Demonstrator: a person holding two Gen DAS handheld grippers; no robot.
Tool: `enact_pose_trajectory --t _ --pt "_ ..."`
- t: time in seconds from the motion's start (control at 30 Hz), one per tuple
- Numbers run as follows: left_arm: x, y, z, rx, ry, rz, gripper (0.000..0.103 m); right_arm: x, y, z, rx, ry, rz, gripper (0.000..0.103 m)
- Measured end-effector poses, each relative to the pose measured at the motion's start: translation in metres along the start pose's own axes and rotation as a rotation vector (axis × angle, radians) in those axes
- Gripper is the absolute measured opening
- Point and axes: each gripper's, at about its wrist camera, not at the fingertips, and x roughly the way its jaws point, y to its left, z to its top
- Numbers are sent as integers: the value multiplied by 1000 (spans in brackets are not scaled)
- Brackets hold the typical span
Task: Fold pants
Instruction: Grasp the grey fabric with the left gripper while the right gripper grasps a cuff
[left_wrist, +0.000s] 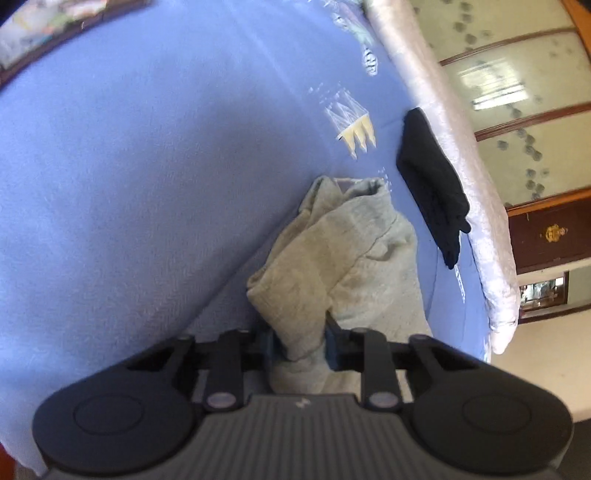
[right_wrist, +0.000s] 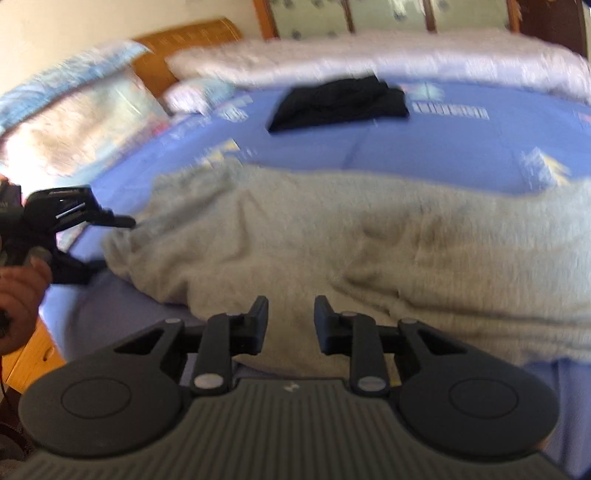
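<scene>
The grey-green pants (right_wrist: 332, 243) lie bunched across the blue bed sheet (right_wrist: 424, 147). In the left wrist view the pants (left_wrist: 332, 258) run away from me in a folded heap. My left gripper (left_wrist: 299, 341) is shut on a fold of the pants near their end. It also shows in the right wrist view (right_wrist: 110, 221) at the left end of the pants, held by a hand. My right gripper (right_wrist: 291, 325) is open, with its fingers just over the near edge of the pants and nothing between them.
A folded black garment (right_wrist: 340, 103) lies on the sheet beyond the pants; it also shows in the left wrist view (left_wrist: 432, 184). A pale quilt (right_wrist: 369, 55) runs along the far side. Pillows (right_wrist: 74, 110) and a wooden headboard (right_wrist: 184, 40) are at the left.
</scene>
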Motion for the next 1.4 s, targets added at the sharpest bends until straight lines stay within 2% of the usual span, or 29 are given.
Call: enact_pose_trajectory --t 0.07,0.13,0.27,0.37,0.4,0.43,0.6,0.67,0.7,0.73,0.8,0.87,0.93,1.0,1.1,1.17,1.23,1.33,1.4 --pt "-8 -12 -3 51 -23 -22 20 -4 3 3 -20 -18 15 30" --pt "-19 -29 -4 113 -44 -40 20 -12 19 10 -123 -73 25 32" --pt "-35 -62 -10 213 -55 -70 20 -16 65 25 -344 -122 123 41" --pt "-41 -90 -22 324 -34 -54 20 -6 105 31 -503 -138 175 60" --pt "-41 -98 -26 358 -29 -48 20 0 117 34 -551 -150 168 73" --pt "-42 -104 -29 384 -28 -47 20 8 128 36 -589 -165 153 76" --pt "-42 -128 -32 432 -27 -84 20 56 163 52 -705 -208 78 73" --pt "-45 -132 -32 439 -39 -86 23 73 170 55 -706 -238 16 42" --pt "-49 -133 -33 443 -53 -85 27 79 169 59 -670 -233 -1 14" --pt "-53 -134 -31 440 -55 -109 28 82 166 67 -610 -213 11 13" --pt "-67 -127 -27 406 -69 -214 28 82 153 82 -462 -192 28 12" --pt "-80 -123 -24 386 -115 -259 32 77 135 95 -350 -194 17 12" --pt "-85 -123 -23 382 -135 -248 33 62 106 109 -203 -214 14 12" --pt "-78 -125 -26 381 -118 -233 33 39 70 119 -34 -263 11 12" --pt "-52 -132 -37 386 -41 -216 33 -6 11 115 167 -363 -51 12" --pt "-26 -141 -52 409 37 -204 33 -37 -29 98 291 -415 -119 12" --pt "5 -154 -73 459 126 -176 33 -60 -60 73 360 -442 -192 12" --pt "54 -174 -111 543 243 -115 35 -73 -88 35 399 -416 -308 17" --pt "80 -183 -130 587 296 -72 37 -75 -114 12 466 -346 -313 20"
